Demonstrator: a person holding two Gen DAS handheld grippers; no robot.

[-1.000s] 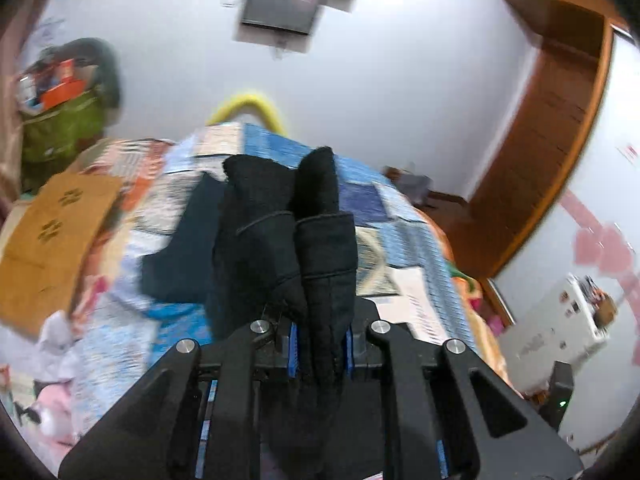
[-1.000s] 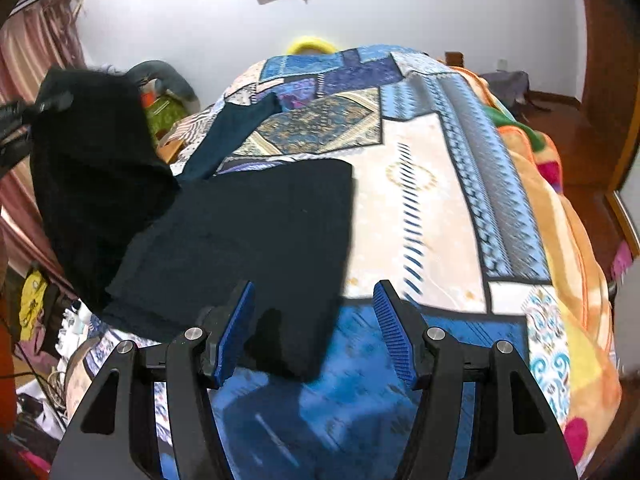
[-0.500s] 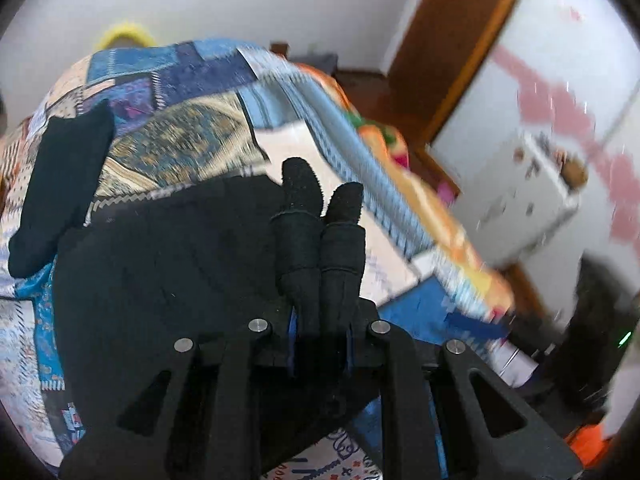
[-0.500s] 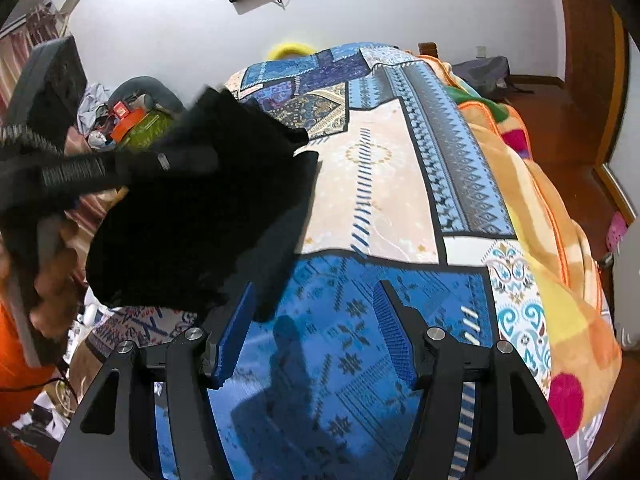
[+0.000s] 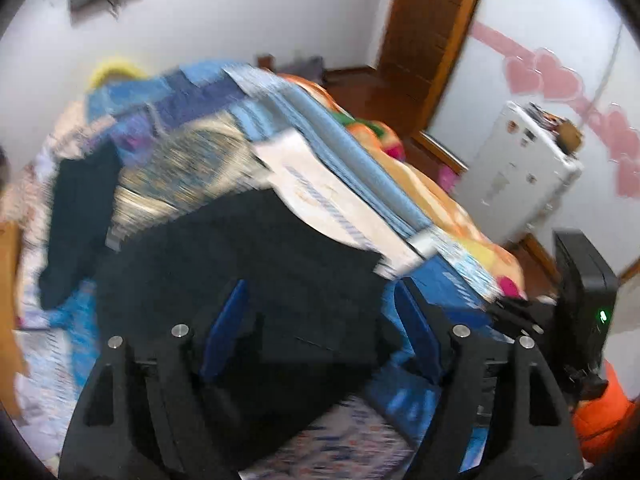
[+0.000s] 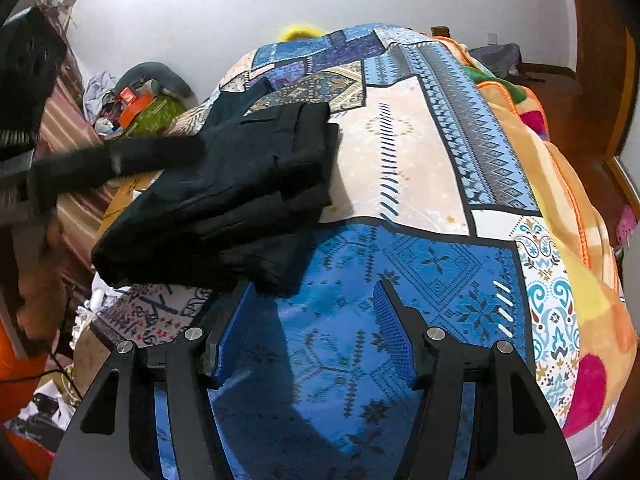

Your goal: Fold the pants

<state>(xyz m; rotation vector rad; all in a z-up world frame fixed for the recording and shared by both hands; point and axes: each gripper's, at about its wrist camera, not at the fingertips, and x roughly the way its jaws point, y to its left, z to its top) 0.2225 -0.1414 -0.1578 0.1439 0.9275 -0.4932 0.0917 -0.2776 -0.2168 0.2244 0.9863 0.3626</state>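
The left gripper point(image 5: 320, 320) was opening over the folded pants point(image 6: 224, 196) on the bed point(image 6: 420, 272), nothing pinched; the right gripper point(image 6: 312, 324) hung apart, empty.

Folded pants point(image 6: 240, 184) blocking bed's left side, patterned bedspread point(image 6: 420, 184) clear rightward

our left gripper point(image 5: 320, 304): black angular frame, blue ribbed pads, silver screws on the arms. our right gripper point(image 6: 314, 312): same black frame, blue ribbed pads, silver screws. our sleeve point(image 5: 604, 420): orange, possibly a jacket, blurred at the frame edge.
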